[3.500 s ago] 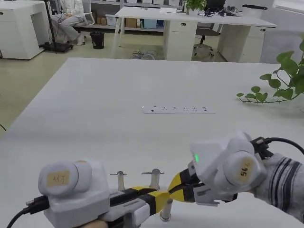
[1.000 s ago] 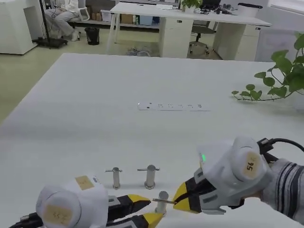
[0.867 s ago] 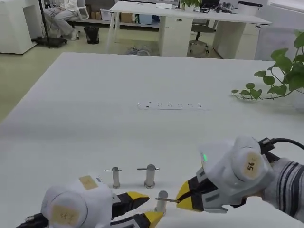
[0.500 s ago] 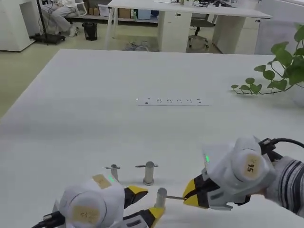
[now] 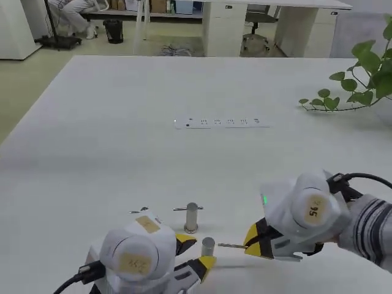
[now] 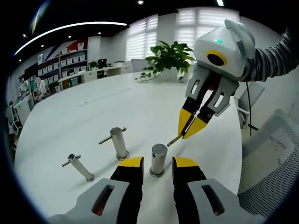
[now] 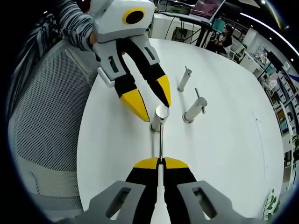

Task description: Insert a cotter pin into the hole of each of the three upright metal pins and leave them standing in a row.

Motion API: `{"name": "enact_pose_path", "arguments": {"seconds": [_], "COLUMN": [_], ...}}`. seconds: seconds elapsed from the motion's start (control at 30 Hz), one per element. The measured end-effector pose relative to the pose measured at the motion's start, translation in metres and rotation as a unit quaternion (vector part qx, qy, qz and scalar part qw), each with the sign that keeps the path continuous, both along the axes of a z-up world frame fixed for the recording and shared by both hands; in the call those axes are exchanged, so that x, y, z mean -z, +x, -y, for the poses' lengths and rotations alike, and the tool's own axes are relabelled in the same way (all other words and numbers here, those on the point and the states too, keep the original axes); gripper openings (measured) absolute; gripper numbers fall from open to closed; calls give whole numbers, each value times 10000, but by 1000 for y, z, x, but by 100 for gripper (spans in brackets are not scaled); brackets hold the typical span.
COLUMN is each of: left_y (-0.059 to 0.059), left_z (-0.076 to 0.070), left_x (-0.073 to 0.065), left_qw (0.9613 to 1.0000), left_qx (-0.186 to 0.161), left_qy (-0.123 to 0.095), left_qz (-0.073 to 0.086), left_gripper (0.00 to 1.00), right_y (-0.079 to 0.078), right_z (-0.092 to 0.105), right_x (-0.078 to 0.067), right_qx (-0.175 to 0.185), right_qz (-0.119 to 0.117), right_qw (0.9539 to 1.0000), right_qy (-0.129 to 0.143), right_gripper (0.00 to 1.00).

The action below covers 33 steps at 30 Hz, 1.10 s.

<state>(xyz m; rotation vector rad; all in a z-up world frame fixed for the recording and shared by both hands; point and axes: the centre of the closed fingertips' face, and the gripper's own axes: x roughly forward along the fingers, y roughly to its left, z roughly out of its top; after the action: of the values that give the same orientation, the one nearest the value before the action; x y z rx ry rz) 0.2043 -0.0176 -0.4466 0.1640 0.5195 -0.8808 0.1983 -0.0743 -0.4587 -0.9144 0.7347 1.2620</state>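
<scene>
one level cotter pin (image 7: pixel 160 140) in clenched right fingers (image 7: pixel 147 164) aims between released left fingers (image 6: pixel 131 164).

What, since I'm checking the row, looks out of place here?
The bare upright metal pin between the left gripper's open jaws stands nearer the person, out of line with the two cottered metal pins. Nothing toppled or damaged.

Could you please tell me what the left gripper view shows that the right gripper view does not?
The left gripper view adds the right gripper front-on, its cotter pin from the side, and bright windows. The right gripper view adds the left gripper front-on, jaws open either side of the bare metal pin, and looks straight along the cotter pin. Both share that pin with the cotter pin's tip near its top, two metal pins already carrying cotter pins, and a mesh chair.
</scene>
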Motion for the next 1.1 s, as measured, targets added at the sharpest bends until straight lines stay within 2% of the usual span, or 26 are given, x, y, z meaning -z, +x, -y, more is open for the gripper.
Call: {"name": "enact_pose_path", "arguments": {"seconds": [0.4, 0.7, 1.1], "left_y": [5, 9, 6], "left_z": [8, 9, 11], "left_x": [14, 21, 30], "left_qw": [9998, 9995, 9991], "left_qx": [11, -9, -16], "left_qy": [162, 191, 284], "left_qz": [-130, -235, -319], "left_gripper": [17, 14, 11], "right_y": [3, 1, 2], "right_z": [-6, -8, -10], "right_x": [2, -1, -2], "right_qx": [-118, -187, -261], "right_qz": [-27, -54, -13], "right_qw": [9999, 9998, 9996], "right_qy": [28, 35, -42], "right_gripper": [0, 0, 0]}}
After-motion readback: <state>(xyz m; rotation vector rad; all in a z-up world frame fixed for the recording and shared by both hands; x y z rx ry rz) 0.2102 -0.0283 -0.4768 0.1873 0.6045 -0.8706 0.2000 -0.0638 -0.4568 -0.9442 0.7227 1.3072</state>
